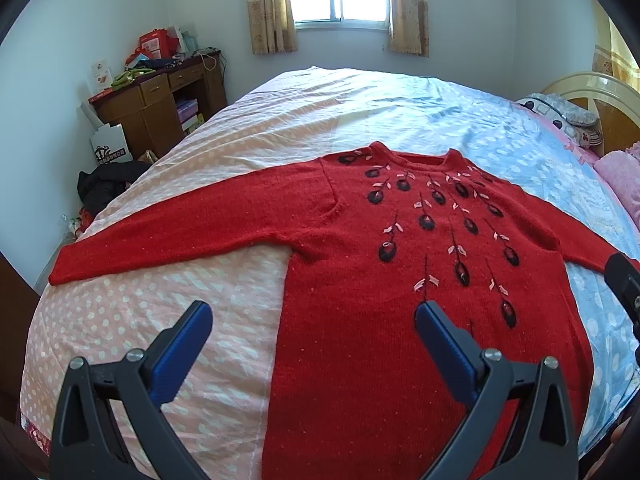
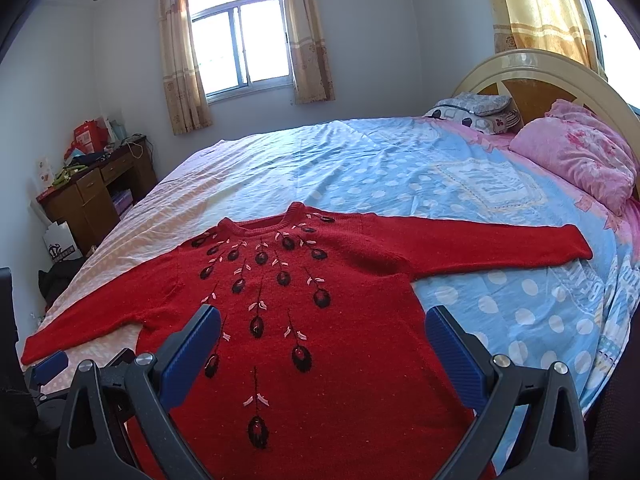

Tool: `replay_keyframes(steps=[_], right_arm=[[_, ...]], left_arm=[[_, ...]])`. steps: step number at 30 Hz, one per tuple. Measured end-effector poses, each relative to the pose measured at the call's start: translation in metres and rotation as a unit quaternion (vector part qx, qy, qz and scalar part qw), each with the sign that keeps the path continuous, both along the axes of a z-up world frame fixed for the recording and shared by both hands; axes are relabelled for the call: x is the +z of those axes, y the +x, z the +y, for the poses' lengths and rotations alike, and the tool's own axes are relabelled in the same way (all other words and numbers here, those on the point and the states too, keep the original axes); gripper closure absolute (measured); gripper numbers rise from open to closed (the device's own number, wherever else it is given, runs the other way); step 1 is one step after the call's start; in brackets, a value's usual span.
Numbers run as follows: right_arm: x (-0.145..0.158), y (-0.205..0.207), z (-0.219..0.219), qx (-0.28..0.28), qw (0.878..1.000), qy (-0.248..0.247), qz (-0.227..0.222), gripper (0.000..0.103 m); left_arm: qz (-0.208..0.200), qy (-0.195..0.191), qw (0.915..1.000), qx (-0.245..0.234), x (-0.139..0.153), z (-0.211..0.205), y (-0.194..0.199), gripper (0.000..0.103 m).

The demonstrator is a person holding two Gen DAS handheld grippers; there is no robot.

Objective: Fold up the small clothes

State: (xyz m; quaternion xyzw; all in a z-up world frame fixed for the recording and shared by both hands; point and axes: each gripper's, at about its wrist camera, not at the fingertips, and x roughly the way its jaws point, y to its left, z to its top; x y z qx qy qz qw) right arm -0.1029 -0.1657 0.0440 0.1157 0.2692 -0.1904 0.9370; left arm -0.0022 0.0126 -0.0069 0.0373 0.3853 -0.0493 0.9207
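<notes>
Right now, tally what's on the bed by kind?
Red sweater: 1, spread flat, both sleeves out
Pink pillow: 1
Patterned grey-and-white pillow: 1
Total: 3
Both grippers, left and right, hover open, holding nothing.

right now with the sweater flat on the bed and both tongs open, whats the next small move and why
Probably bring the left tongs down and left onto the left sleeve, then fold it across the body. The red sweater lies flat, face up, with both sleeves spread wide on the bedspread. Both tongs hang open above it, holding nothing, so a sleeve seems the natural first fold.
</notes>
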Motion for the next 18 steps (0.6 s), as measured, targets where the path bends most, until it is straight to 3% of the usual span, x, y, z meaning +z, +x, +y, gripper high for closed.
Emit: replay_keyframes(steps=[18], right_arm=[[-0.0083, 0.0060, -0.0066, -0.019, 0.999, -0.009, 0.029, 0.001]], left_arm=[[0.002, -0.005, 1.0000, -0.008, -0.0016, -0.0040, -0.0034, 0.000]])
